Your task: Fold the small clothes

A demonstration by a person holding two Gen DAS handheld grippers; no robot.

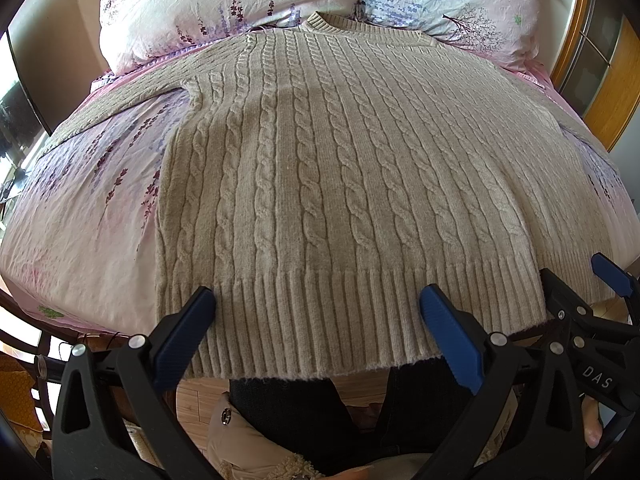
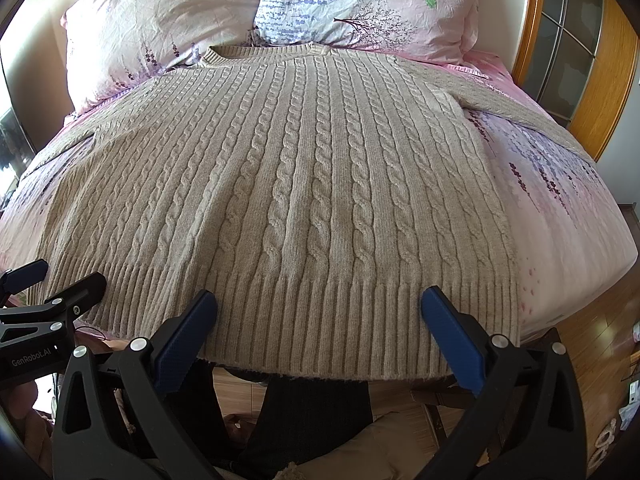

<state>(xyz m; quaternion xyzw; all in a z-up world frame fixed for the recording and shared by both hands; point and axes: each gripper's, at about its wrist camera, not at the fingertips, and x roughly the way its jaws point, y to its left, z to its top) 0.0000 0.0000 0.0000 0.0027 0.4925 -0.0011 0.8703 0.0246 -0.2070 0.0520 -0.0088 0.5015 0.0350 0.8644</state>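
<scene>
A beige cable-knit sweater (image 1: 320, 168) lies flat on the bed, neck toward the pillows, ribbed hem hanging over the near edge; it also shows in the right wrist view (image 2: 296, 184). Its sleeves spread to both sides. My left gripper (image 1: 316, 300) is open, its blue pads over the left part of the hem. My right gripper (image 2: 318, 300) is open over the right part of the hem. The right gripper shows at the right edge of the left wrist view (image 1: 592, 312), and the left gripper at the left edge of the right wrist view (image 2: 44, 312).
The bed has a pink floral sheet (image 1: 80, 208). Two floral pillows (image 1: 224, 4) (image 2: 368, 4) lie at the head. A wooden-framed door (image 2: 580, 60) stands at the right. Wood floor (image 2: 600, 340) lies beside the bed. The person's dark trousers (image 1: 304, 408) are below the hem.
</scene>
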